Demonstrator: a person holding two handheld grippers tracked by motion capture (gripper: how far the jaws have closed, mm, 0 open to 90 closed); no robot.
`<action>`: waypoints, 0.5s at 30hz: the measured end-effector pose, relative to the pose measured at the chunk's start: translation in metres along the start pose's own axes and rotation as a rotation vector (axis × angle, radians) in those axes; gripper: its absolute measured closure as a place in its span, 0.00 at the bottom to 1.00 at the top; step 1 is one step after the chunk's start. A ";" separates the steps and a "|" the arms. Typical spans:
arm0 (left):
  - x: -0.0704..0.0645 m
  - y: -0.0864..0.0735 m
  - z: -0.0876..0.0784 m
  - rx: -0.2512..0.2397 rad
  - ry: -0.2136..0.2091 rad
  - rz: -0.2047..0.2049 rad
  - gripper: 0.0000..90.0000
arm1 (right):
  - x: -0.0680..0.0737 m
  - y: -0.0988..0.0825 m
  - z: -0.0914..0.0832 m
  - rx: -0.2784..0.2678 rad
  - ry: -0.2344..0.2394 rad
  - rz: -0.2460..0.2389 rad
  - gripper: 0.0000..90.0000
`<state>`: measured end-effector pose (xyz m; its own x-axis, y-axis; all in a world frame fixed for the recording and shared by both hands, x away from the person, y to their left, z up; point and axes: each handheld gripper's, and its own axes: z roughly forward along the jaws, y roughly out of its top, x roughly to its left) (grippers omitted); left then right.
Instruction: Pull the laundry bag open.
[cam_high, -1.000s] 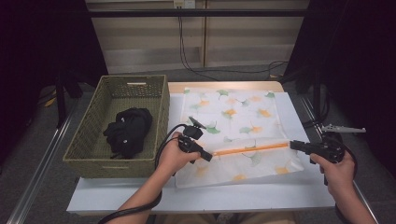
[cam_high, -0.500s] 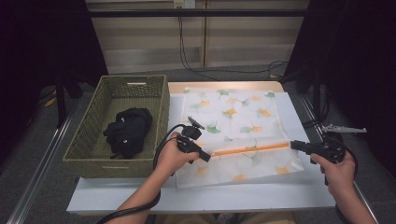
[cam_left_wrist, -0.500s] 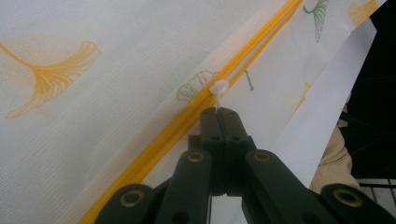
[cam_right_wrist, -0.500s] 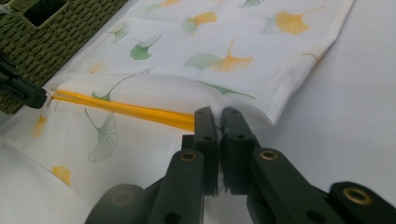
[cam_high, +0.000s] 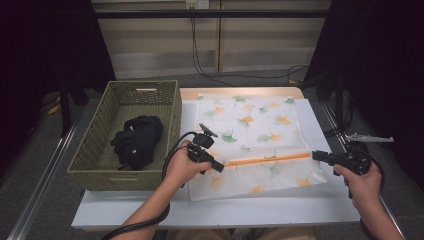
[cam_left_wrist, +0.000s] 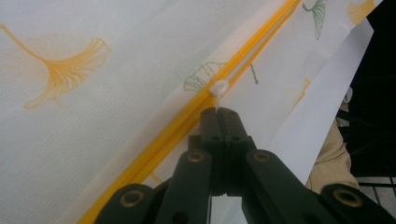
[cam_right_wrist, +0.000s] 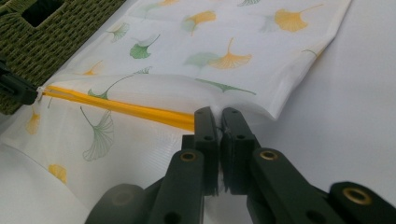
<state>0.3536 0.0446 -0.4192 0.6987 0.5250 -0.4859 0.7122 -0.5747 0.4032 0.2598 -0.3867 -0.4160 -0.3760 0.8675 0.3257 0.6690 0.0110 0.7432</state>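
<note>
White mesh laundry bag with ginkgo-leaf print (cam_high: 252, 145), centre of the high view, its yellow zipper (cam_high: 265, 160) stretched taut. Left gripper (cam_left_wrist: 218, 112) pinches the white zipper pull (cam_left_wrist: 218, 87); right gripper (cam_right_wrist: 219, 122) clamps the bag's edge. Zipping stage, probably; next, draw the pull along while the far end stays anchored.

left gripper (cam_high: 218, 166) — pinching the left end of the orange zipper (cam_high: 265, 160) | right gripper (cam_high: 320, 156) — gripping the right end | leaf-print bag (cam_high: 255, 140) lying flat on the white table (cam_high: 280, 207) | black cloth (cam_high: 137, 140) sitting in the woven basket (cam_high: 95, 150)
</note>
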 end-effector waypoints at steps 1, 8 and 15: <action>0.000 0.000 0.000 -0.010 0.001 -0.005 1.00 | 0.000 0.000 0.000 -0.002 -0.001 0.001 0.96; -0.002 0.003 -0.002 0.001 0.003 0.000 1.00 | 0.000 0.000 0.000 0.001 -0.007 0.001 0.96; -0.001 0.002 -0.006 0.008 0.010 -0.013 1.00 | -0.003 0.000 -0.002 -0.003 -0.025 0.004 0.96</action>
<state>0.3549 0.0471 -0.4134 0.6899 0.5386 -0.4836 0.7208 -0.5726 0.3905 0.2594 -0.3905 -0.4160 -0.3573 0.8796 0.3142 0.6684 0.0058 0.7438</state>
